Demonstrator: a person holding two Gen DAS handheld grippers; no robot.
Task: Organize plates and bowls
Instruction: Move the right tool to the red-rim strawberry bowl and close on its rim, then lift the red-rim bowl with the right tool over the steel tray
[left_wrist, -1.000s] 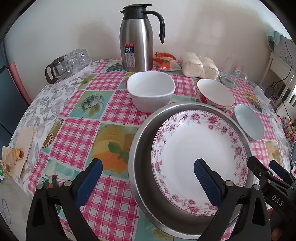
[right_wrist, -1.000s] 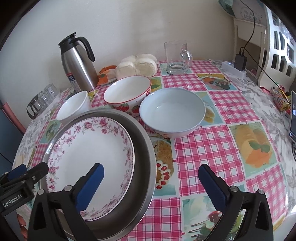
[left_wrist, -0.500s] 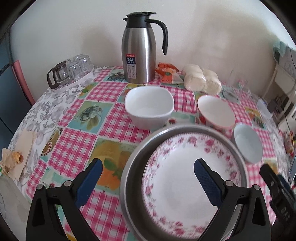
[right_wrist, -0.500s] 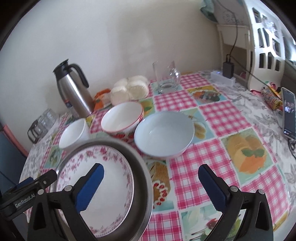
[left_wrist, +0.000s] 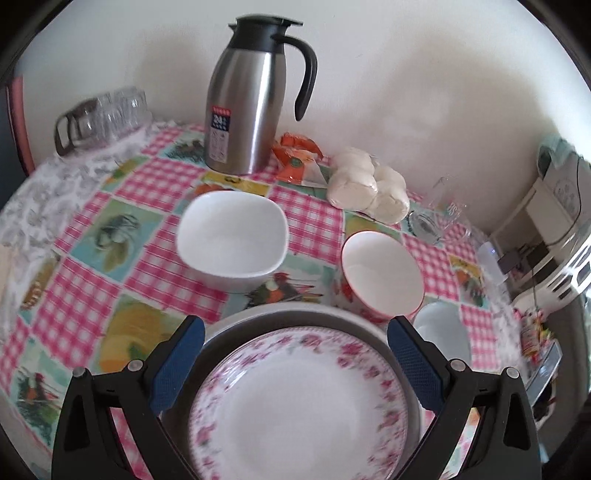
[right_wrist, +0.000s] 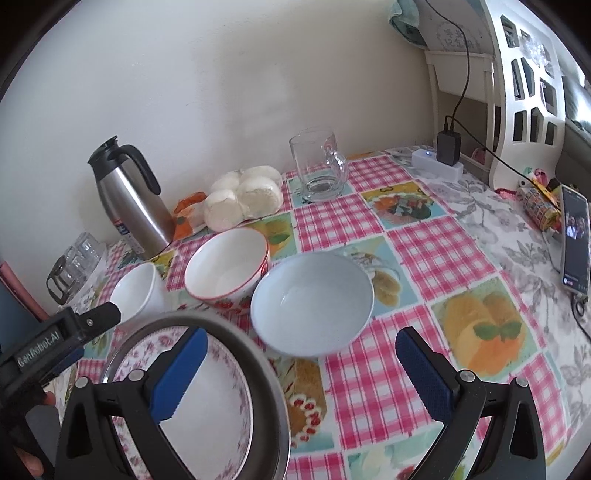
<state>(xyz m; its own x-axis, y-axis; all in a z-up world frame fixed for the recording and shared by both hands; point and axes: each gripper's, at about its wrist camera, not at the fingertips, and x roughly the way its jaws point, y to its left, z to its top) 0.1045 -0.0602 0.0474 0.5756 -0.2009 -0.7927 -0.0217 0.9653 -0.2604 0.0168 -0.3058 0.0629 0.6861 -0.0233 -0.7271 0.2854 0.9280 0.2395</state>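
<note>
Steel pan (left_wrist: 280, 317) holding the floral plate (left_wrist: 299, 402) sits nearest on the checked surface (right_wrist: 399, 229); both the left tool (left_wrist: 293, 365) and right tool (right_wrist: 303, 373) hang spread, gripping nothing. Farther off stand a square white bowl (left_wrist: 232, 238), red-rimmed bowl (right_wrist: 226, 264) and pale-blue bowl (right_wrist: 312, 299).

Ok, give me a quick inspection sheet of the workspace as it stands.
Surface: table under a checked picture cloth.
Job's things: flowered plate inside metal basin; square white bowl, red-rimmed bowl, pale blue bowl stand separately.
Clutter: thermos, buns, glass mug, glasses, phone.
Grippers: left gripper open, right gripper open, both empty.
Cables: charger plugged into power strip.
Surroundings: plain wall, white shelf.
</note>
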